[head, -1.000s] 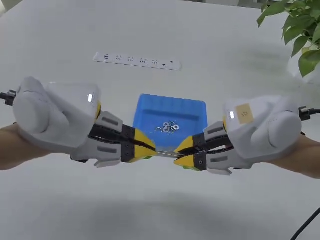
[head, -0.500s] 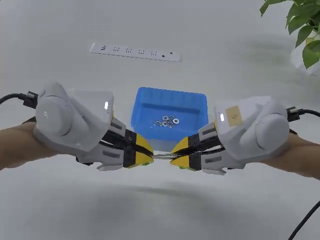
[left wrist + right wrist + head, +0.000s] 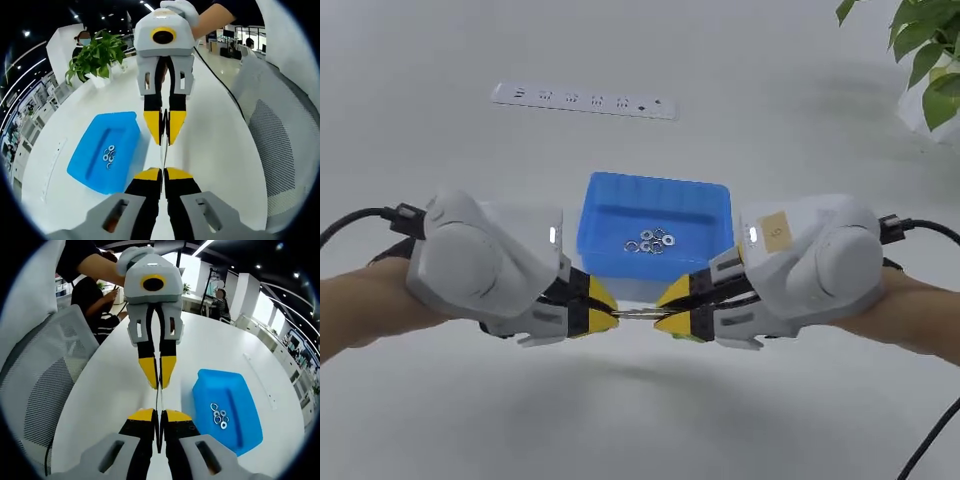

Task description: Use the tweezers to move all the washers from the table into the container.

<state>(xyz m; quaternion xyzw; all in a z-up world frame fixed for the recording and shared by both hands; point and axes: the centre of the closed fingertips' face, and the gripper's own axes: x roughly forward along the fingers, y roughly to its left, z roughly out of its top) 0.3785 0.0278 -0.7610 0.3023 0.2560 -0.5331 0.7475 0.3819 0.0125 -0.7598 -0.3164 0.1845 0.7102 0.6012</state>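
A: Quick, the grippers?
B: Head view: left gripper (image 3: 605, 312) and right gripper (image 3: 665, 312) point tip to tip, low over the table (image 3: 770, 120), just this side of the container (image 3: 655, 183).

A: Jaws?
B: Both pairs are together, each clamped on one end of the tweezers (image 3: 635, 314). The thin metal strip runs level between the yellow tips. The left gripper view shows it best, with the strip going from its own jaws straight into the opposite pair.

A: Washers?
B: The washers (image 3: 650, 242) lie in a small cluster on the floor of the blue container, roughly in the middle. They are too small to count surely.

A: Container position?
B: It sits flat on the table, beyond the tweezers and centred between the two grippers. The jaws are near its front wall; I cannot tell if they touch it.

A: Anything else?
B: A white power strip (image 3: 583, 100) lies farther back on the table, well apart from the container. There is a green plant (image 3: 920, 50) at the far right corner.
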